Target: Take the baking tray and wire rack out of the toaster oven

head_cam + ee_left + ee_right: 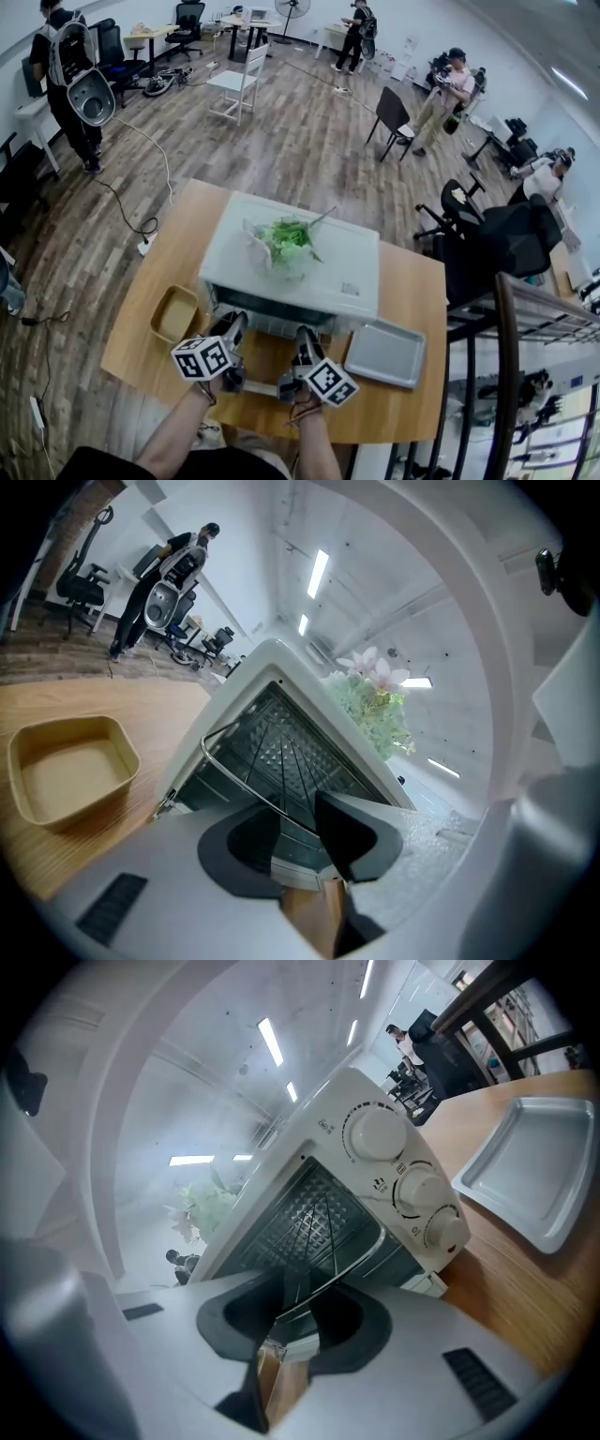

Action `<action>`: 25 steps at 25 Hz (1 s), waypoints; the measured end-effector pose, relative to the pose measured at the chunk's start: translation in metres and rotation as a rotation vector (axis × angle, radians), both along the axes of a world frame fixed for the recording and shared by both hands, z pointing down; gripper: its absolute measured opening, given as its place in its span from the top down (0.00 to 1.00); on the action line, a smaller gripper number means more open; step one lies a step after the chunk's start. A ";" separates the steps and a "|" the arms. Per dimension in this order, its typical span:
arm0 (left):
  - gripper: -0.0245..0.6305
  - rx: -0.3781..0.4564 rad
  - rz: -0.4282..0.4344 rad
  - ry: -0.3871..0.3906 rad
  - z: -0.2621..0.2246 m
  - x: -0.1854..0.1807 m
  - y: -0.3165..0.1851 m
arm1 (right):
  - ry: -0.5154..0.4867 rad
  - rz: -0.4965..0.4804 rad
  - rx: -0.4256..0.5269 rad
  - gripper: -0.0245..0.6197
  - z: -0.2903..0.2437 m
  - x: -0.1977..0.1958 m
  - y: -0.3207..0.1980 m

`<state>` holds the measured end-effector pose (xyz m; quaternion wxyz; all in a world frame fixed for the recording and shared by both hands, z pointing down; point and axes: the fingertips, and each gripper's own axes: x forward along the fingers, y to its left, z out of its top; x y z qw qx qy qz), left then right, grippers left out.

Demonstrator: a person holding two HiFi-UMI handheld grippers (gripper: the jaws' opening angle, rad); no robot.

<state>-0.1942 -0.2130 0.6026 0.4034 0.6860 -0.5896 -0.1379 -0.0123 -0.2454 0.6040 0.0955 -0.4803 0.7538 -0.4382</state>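
Landmark: we place everything against the toaster oven, a white box in the middle of the wooden bench.
Oven mouth: it faces us and stands open; we look straight in at a diamond-patterned back wall.
Oven top: we see a bunch of green and pale flowers lying on it.
Oven controls: three white dials sit in a column on the right side of the oven's front.
Wire rack: we see the wire rack with its front bar just outside the oven mouth, while its thin cross wires run back inside the oven.
Left tool: the left tool is at the left part of the oven mouth, its jaws partly closed and gripping the rack's front bar near the bar's rounded left corner.
Right tool: the right tool is at the right part of the oven mouth, just below the dials, its jaws drawn narrower and also clamped on the front bar.
Baking tray: we find the baking tray already out, flat on the bench at the oven's front right corner, empty side up.
Tan dish: a shallow tan container sits on the bench at the oven's front left corner.
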 end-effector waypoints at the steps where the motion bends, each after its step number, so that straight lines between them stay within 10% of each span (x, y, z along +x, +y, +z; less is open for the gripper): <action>1: 0.79 -0.001 0.001 -0.001 0.000 0.000 0.003 | 0.000 0.001 0.001 0.83 -0.001 0.001 0.003; 25: 0.79 0.014 0.028 -0.005 -0.016 0.003 0.057 | 0.007 0.031 0.015 0.84 -0.017 0.005 0.059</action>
